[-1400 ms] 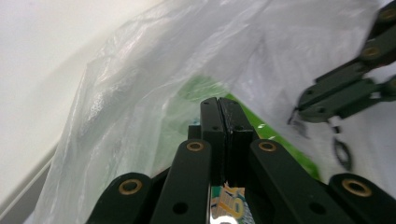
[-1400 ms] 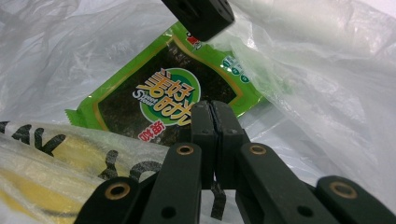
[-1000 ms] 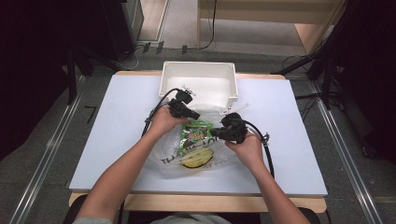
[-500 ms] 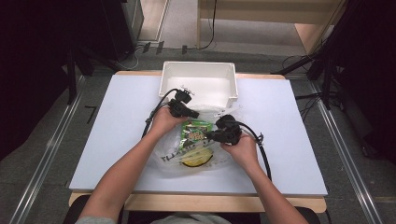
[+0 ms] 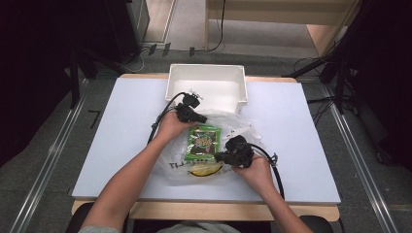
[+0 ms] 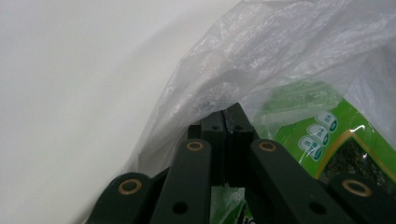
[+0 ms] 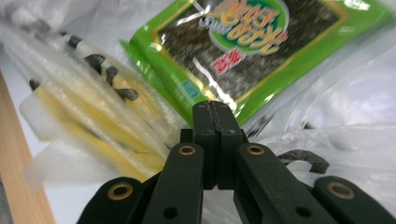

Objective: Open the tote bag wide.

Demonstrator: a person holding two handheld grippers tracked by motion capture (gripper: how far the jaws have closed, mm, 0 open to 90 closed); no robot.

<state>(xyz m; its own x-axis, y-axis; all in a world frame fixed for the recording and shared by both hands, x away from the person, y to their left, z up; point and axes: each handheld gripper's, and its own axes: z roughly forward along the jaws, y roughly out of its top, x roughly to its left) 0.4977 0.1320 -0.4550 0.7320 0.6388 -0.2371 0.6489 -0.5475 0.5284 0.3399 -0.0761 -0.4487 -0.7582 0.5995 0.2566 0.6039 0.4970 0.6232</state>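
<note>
Since the earlier frame our right gripper [image 5: 219,157] has slid down toward the near edge of the bag while our left gripper [image 5: 200,118] held its place. We work on a wide white table [image 5: 301,145] with bare room on both sides; the white bin [image 5: 206,87] stands just behind the clear plastic bag [image 5: 233,127]. Inside the bag lie the green seaweed packet [image 5: 203,143] and a yellow item [image 5: 205,169], so we judge loading done or nearly so. Both pairs of jaws are closed, each apparently pinching bag film [image 6: 205,93]. Lifting the bag seems left.
</note>
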